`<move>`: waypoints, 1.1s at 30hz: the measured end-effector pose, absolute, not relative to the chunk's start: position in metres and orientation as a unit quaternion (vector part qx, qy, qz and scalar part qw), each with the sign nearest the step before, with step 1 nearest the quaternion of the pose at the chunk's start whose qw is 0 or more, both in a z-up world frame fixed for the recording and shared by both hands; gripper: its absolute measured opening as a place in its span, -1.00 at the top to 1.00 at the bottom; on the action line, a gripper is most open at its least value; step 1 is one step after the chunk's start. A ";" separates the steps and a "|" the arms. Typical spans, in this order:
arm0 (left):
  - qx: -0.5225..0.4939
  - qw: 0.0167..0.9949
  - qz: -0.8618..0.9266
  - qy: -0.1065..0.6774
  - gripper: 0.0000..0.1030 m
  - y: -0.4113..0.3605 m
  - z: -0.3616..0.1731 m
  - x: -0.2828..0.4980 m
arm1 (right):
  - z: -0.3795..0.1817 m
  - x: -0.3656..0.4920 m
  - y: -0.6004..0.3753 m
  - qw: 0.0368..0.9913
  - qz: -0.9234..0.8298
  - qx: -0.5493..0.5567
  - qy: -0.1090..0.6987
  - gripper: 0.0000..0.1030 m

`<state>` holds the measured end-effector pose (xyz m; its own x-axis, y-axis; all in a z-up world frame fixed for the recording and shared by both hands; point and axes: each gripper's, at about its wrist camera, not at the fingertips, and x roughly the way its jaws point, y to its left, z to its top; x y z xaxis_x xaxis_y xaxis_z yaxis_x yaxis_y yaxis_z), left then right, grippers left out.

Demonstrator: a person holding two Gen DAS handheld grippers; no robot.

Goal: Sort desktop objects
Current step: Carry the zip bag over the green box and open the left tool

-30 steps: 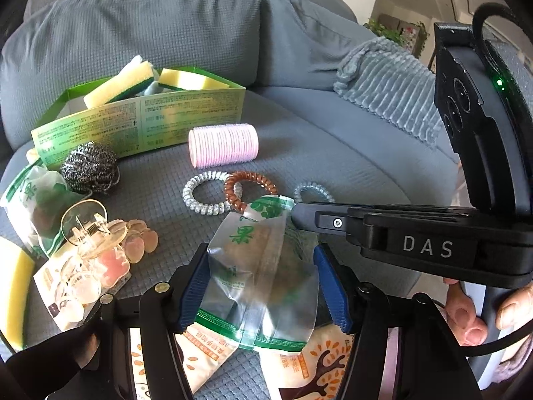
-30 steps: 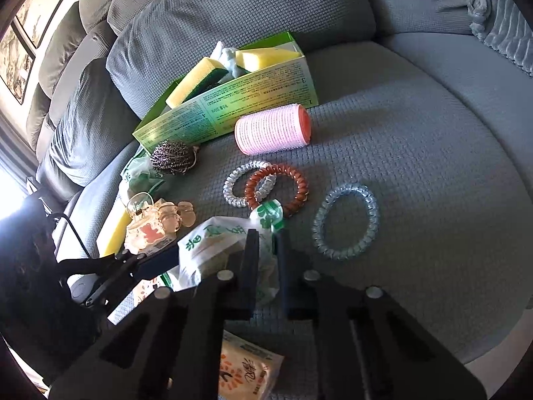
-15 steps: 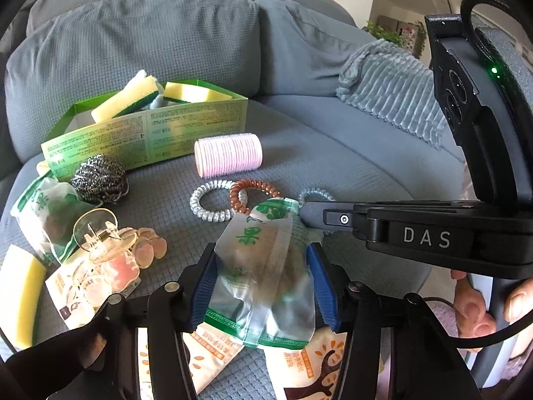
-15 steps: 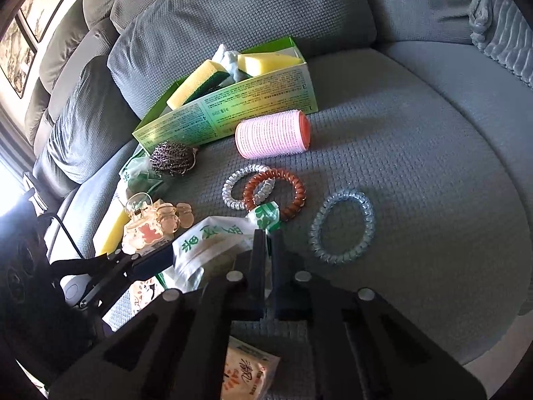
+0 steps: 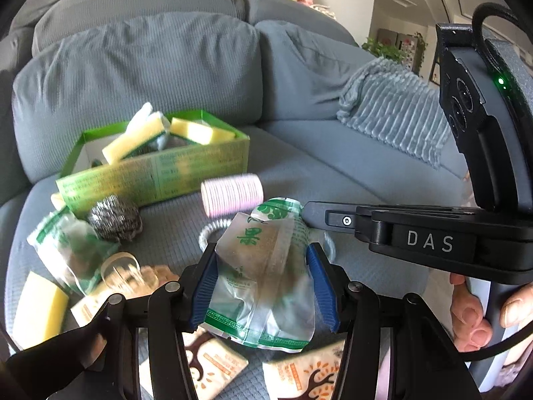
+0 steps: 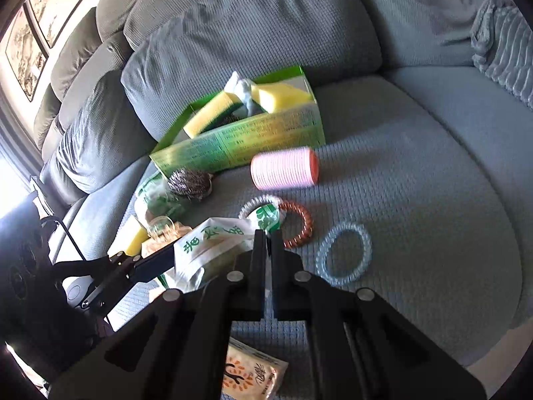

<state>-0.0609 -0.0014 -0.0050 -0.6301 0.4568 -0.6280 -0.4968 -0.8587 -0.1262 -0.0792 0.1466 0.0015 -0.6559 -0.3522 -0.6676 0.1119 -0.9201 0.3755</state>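
My left gripper (image 5: 263, 266) is shut on a clear snack packet (image 5: 266, 266) with green print and holds it above the sofa seat. My right gripper (image 6: 268, 236) is shut on the packet's top edge (image 6: 266, 216); its fingers reach the packet from the right in the left wrist view (image 5: 319, 213). The open green box (image 5: 160, 173) with yellow sponges stands behind, also in the right wrist view (image 6: 253, 133). A pink hair roller (image 6: 283, 168), a steel scourer (image 6: 190, 181) and coil hair ties, brown (image 6: 299, 230) and blue (image 6: 343, 253), lie on the seat.
A second green-print packet (image 5: 66, 250), a clear hair clip (image 5: 123, 273), a loose yellow sponge (image 5: 36, 306) and tree-print sachets (image 5: 309, 373) lie at the front left. Sofa back cushions rise behind the box. A ribbed blanket (image 5: 393, 113) lies at the right.
The left gripper has closed on the packet and lifted it. The right gripper has shut on the packet's top edge. Both views have moved up and forward.
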 end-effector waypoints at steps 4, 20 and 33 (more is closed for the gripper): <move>-0.326 0.257 0.910 0.031 -0.04 -0.003 0.011 -0.070 | 0.018 -0.087 0.144 0.135 -0.903 0.379 -0.150 0.96; -0.290 0.208 0.934 0.031 -0.04 -0.032 0.059 -0.123 | 0.074 -0.145 0.109 0.175 -0.916 0.336 -0.130 0.96; -0.292 0.178 0.939 0.023 -0.04 -0.052 0.059 -0.171 | 0.077 -0.202 0.083 0.192 -0.913 0.337 -0.125 0.96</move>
